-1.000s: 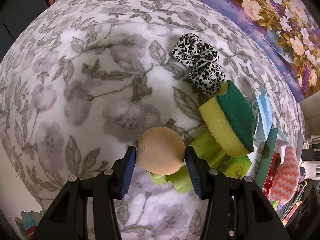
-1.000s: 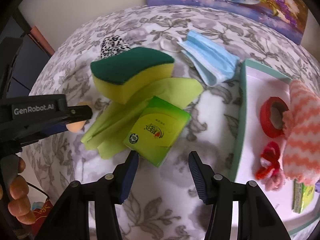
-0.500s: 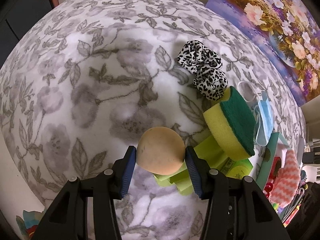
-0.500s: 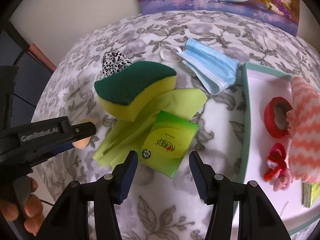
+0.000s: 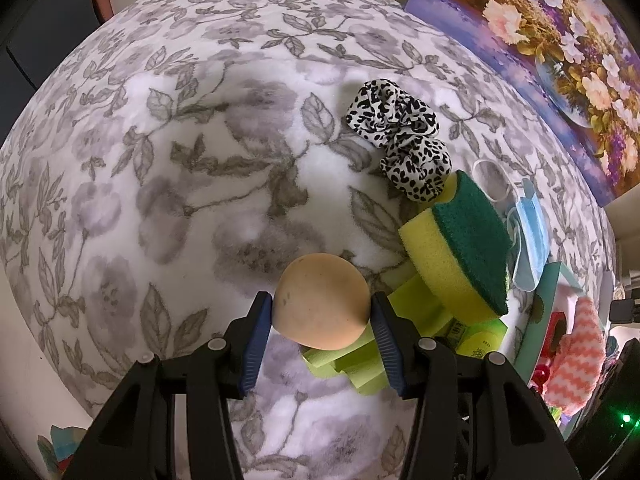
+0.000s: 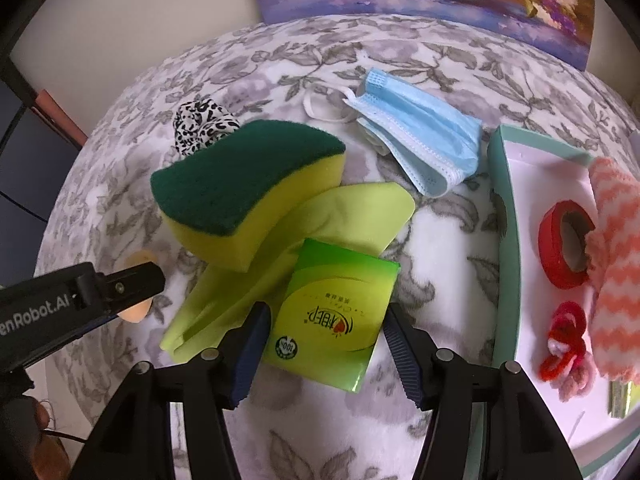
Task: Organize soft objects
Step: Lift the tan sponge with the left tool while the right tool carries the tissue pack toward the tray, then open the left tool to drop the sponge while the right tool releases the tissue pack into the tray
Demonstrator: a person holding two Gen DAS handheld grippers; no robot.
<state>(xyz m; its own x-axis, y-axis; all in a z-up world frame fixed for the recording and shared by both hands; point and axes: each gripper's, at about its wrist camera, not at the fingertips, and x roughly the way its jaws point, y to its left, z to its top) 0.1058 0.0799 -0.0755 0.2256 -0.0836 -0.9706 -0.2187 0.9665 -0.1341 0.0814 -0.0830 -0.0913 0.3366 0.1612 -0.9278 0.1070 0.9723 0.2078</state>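
Clamping the beige makeup sponge [image 5: 320, 306] at lower centre, the left gripper [image 5: 320, 316] seems mid-carry and next needs the teal tray [image 6: 505, 216] at right, while the right gripper [image 6: 326, 344] hangs wide over the green tissue pack [image 6: 340, 312].

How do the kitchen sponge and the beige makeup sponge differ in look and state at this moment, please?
The kitchen sponge is a yellow block with a green scouring top; the makeup sponge is plain beige and egg-shaped. The kitchen sponge lies free, propped on the green cloth; the makeup sponge is clamped in the left gripper. Both are outside the tray.
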